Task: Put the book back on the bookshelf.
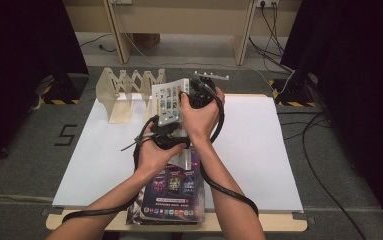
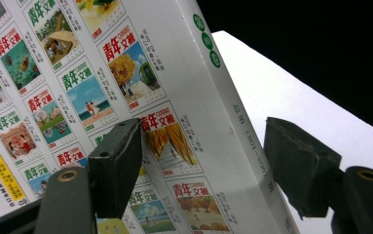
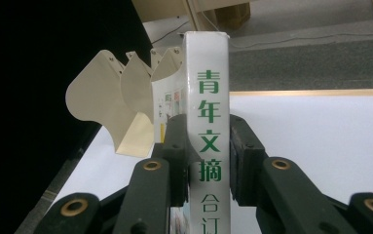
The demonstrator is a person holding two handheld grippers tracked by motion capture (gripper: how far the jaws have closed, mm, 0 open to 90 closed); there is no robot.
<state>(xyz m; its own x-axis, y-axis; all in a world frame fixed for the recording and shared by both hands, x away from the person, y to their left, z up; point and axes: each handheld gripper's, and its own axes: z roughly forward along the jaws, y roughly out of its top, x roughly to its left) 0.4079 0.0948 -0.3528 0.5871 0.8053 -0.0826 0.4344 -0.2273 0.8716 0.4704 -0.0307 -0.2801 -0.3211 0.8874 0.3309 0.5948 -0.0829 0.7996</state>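
The right gripper [image 3: 208, 161] clamps the thick white bound book [image 3: 208, 97] across its stiff spine, the firmest hold for something likely heavy; the left gripper [image 2: 203, 170] straddles it, jaws apart.

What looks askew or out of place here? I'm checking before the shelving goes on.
Mostly tidy. One oddity: the dark magazine overhangs the table's near edge. The white book is upright, clamped by the right gripper, beside the wooden rack.

Glossy paper book [image 1: 170, 102], matt white table [image 1: 259, 150], pale wooden rack [image 1: 124, 90].
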